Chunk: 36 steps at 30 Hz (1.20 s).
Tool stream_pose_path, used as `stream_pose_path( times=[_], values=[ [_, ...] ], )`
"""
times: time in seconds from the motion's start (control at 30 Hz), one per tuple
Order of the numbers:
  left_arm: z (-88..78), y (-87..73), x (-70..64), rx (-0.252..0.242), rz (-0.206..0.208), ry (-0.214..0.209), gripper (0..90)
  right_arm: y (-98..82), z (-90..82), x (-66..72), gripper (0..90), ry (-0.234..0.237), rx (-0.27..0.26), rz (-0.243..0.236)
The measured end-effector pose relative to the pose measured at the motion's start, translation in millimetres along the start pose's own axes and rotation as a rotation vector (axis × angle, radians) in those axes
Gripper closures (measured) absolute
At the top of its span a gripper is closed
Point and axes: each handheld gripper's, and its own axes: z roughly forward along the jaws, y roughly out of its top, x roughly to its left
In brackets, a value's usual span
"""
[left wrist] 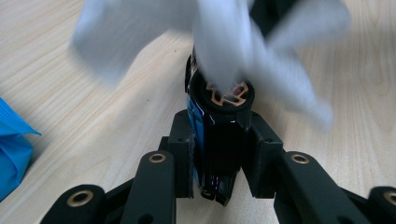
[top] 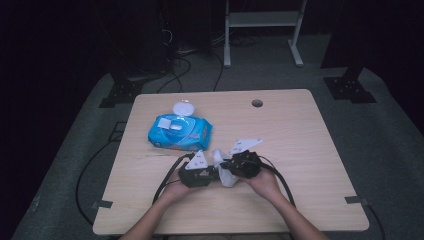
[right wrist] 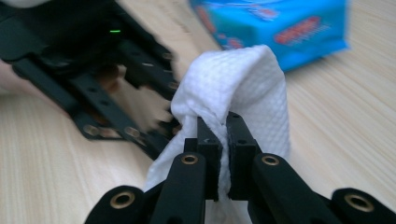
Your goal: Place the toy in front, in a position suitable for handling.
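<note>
One black cylindrical object (left wrist: 219,135), glossy, with a blue strip down its side and a round end face carrying a copper-coloured spoked ring. Long axis running along the left gripper's own jaws in the left gripper view, ringed end at twelve o'clock, pointing away from the camera toward the wipe. Sits near the table's front edge, around six o'clock of the tabletop in the high view.

One white wipe (right wrist: 236,86), dimpled in texture, bunched and folded over. Blurred in the left gripper view, draped over and beyond the cylinder's ringed end. Seen in the high view between the two grippers.

Two grippers. Left gripper (left wrist: 217,154) clamped on the black cylinder, pads pressed against both of its sides. Right gripper (right wrist: 223,140) pinching a fold of the wipe, pads nearly together with the cloth caught between. Facing each other in the high view, left one at nine o'clock of the wipe, right one at three o'clock.

Two hands: left hand (top: 176,189) and right hand (top: 264,182), entering from six o'clock, each wrapped round its gripper.

One blue wipes pack (top: 180,132), at about eleven o'clock from the grippers, its round white lid (top: 183,108) flipped open toward twelve o'clock.

One wooden table (top: 300,150), with one round hole (top: 257,103) near its far edge.
</note>
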Motion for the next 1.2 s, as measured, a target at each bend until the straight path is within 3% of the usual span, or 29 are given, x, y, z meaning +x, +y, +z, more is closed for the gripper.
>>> stream_pose_path(
  times=[0.07, 0.13, 0.23, 0.27, 0.33, 0.37, 0.43, 0.5, 0.6, 0.63, 0.7, 0.77, 0.87, 0.93, 1.03, 1.1, 1.13, 1.2],
  values=[
    [-0.1, -1.3, 2.3, -0.009, -0.033, -0.012, 67.6, 3.7, 2.5, 4.9, 85.8, -0.004, 0.005, -0.040],
    [-0.2, -1.8, 3.2, -0.010, -0.031, -0.015, 67.7, 3.6, -0.6, -0.2, 85.8, -0.010, 0.013, -0.032],
    [0.5, -1.9, 3.8, -0.014, -0.038, -0.017, 67.8, -3.0, -11.0, -13.3, 85.8, -0.108, 0.044, -0.028],
    [0.7, -1.8, 4.2, -0.014, -0.038, -0.017, 67.8, -5.7, -14.9, -17.9, 85.8, -0.116, 0.039, -0.011],
    [1.5, -0.9, 3.8, -0.011, -0.041, -0.013, 67.8, -8.5, -16.9, -22.3, 85.9, -0.111, 0.026, 0.032],
    [1.6, -0.7, 3.4, -0.010, -0.040, -0.011, 67.8, -8.1, -15.1, -20.8, 85.9, -0.112, 0.023, 0.028],
    [1.7, -0.5, 2.2, -0.009, -0.036, -0.006, 67.7, -5.1, -8.0, -13.7, 85.8, -0.057, 0.010, 0.031],
    [1.0, -0.2, 1.8, -0.002, -0.021, -0.004, 67.8, -1.7, -1.4, -4.3, 85.8, 0.003, -0.013, 0.025],
    [0.5, -1.1, 3.2, -0.007, -0.034, -0.011, 68.0, 1.8, 0.0, 0.9, 85.8, -0.009, 0.002, -0.022],
    [0.1, -1.3, 3.5, -0.007, -0.039, -0.011, 68.1, 1.3, -2.7, -1.1, 85.8, -0.032, 0.009, -0.029],
    [-0.6, -2.1, 4.4, -0.009, -0.042, -0.014, 68.6, -3.3, -10.6, -8.7, 85.7, -0.139, 0.040, -0.069],
    [-0.8, -2.1, 4.6, -0.010, -0.040, -0.013, 69.0, -10.5, -20.6, -20.8, 85.8, -0.169, 0.032, -0.041],
    [-0.4, -1.9, 4.7, -0.010, -0.037, -0.013, 69.2, -19.6, -32.6, -34.0, 85.9, -0.263, 0.046, -0.020],
    [-0.2, -1.8, 4.5, -0.009, -0.038, -0.012, 69.1, -23.6, -34.3, -37.2, 85.9, -0.231, 0.026, 0.026],
    [-0.6, -1.9, 5.4, -0.007, -0.043, -0.011, 69.2, -20.2, -28.8, -28.7, 85.8, -0.173, -0.005, 0.024],
    [-0.5, -1.9, 5.4, -0.008, -0.046, -0.011, 69.2, -17.1, -22.5, -22.0, 85.8, -0.057, -0.028, 0.044],
    [-0.6, -1.8, 5.1, -0.007, -0.043, -0.009, 69.2, -16.2, -19.9, -19.2, 85.8, -0.040, -0.028, 0.035],
    [-1.2, -1.6, 4.6, -0.006, -0.026, -0.006, 69.5, -13.8, -19.5, -15.8, 85.7, -0.090, -0.003, -0.028]
  ],
)
